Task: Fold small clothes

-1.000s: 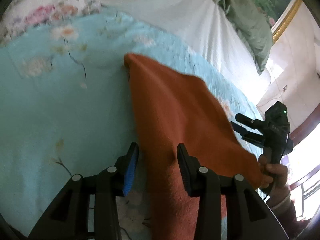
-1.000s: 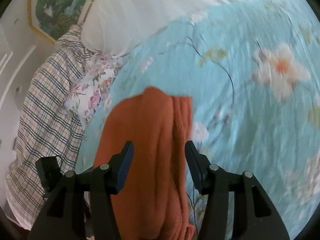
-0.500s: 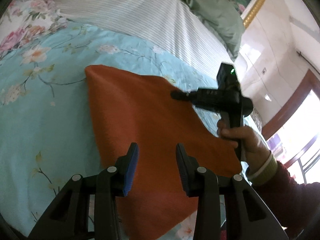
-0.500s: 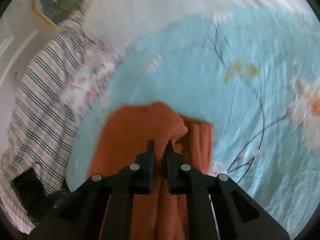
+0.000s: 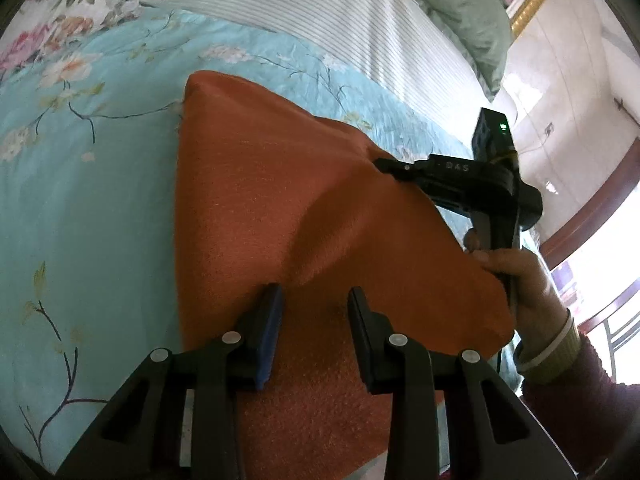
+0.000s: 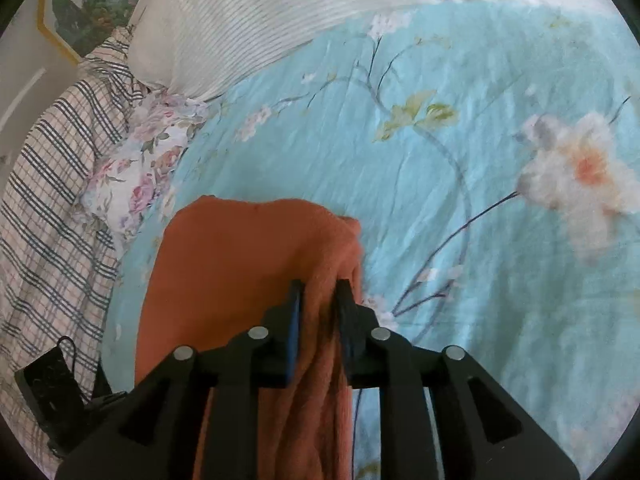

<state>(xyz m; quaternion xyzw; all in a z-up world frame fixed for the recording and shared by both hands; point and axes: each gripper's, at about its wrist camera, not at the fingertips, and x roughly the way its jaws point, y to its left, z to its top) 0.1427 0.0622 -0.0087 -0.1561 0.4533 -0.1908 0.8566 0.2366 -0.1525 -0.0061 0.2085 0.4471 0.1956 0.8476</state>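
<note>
Pinching a bunched orange cloth [image 6: 248, 264] edge, right gripper [image 6: 319, 292] over the blue floral bedspread [image 6: 460, 160]

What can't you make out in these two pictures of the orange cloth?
- Left wrist view: the cloth's near edge, hidden behind the left tongs.
- Right wrist view: the cloth's near part, hidden by the right tongs.
- Both views: what kind of garment it is.

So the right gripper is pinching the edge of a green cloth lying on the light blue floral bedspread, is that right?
Not quite: the cloth is orange, not green. The right wrist view shows the right gripper with a bunched fold of that orange fabric between its fingers, over the light blue floral bedspread. The rest holds.
</note>
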